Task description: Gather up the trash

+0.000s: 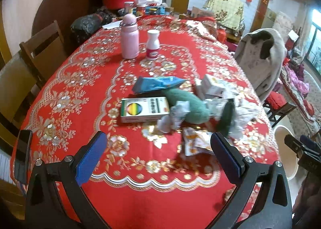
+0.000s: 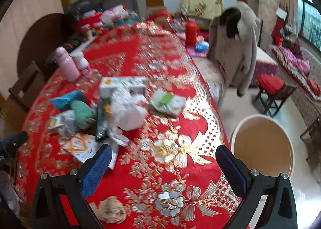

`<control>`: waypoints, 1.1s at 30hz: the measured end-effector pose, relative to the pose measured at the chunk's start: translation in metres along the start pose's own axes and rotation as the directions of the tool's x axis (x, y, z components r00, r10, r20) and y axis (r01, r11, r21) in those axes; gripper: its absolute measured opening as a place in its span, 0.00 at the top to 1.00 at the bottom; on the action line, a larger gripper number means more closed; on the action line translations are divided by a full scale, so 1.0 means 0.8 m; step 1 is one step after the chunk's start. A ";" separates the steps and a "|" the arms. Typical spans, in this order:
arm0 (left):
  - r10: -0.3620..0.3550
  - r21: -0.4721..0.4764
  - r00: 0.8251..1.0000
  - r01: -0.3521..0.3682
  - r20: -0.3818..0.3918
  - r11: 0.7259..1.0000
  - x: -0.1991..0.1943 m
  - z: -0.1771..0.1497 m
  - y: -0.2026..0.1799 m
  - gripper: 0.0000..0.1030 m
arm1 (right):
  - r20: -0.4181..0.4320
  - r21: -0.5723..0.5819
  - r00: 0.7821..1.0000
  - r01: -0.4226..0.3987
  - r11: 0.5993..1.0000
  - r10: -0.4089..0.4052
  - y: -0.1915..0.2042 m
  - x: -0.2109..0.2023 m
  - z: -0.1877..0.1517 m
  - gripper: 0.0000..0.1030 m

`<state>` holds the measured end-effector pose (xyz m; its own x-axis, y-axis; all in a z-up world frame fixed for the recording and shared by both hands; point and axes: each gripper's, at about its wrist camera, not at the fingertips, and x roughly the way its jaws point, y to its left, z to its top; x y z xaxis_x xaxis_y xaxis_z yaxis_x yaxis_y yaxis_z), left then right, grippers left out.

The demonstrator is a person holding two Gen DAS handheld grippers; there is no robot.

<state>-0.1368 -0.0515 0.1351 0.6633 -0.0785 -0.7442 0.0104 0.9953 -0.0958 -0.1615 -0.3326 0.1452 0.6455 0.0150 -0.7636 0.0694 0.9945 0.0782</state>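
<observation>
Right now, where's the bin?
The round white bin stands on the floor just off the table's right edge in the right wrist view, beyond the right gripper, in front of the red-cushioned stool.

Red floral tablecloth (image 1: 84,80), wooden chairs (image 1: 43,45), coat-draped chair (image 2: 238,48), pale shiny floor (image 2: 236,106), bright window (image 1: 316,44)

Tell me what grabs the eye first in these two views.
The red and gold tablecloth fills both views. Mid-table lies a heap of litter: boxes, wrappers, crumpled paper and a green cloth, with a pink bottle standing beyond it. A round bin waits on the floor beside the table's edge, near the open right gripper; the left gripper is open too.
</observation>
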 end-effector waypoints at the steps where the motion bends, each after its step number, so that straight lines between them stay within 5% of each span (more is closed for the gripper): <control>1: -0.003 0.002 1.000 0.003 0.006 1.000 -0.004 0.000 -0.004 0.01 | 0.014 -0.005 1.000 -0.002 1.000 0.002 0.002 -0.007 -0.001 0.00; 13: -0.035 0.034 0.997 0.032 0.069 0.999 -0.043 -0.015 -0.039 0.01 | 0.128 -0.059 0.991 -0.038 0.998 0.045 0.018 -0.068 -0.008 0.00; 33: -0.031 0.036 0.996 0.028 0.085 0.999 -0.054 -0.017 -0.050 0.01 | 0.161 -0.053 0.986 -0.040 0.998 0.048 0.014 -0.082 -0.005 0.00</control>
<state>-0.1761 -0.0887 0.1625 0.7239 -0.1046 -0.6819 0.0560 0.9941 -0.0930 -0.2063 -0.3219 0.1933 0.7622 0.0458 -0.6457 0.0035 0.9972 0.0749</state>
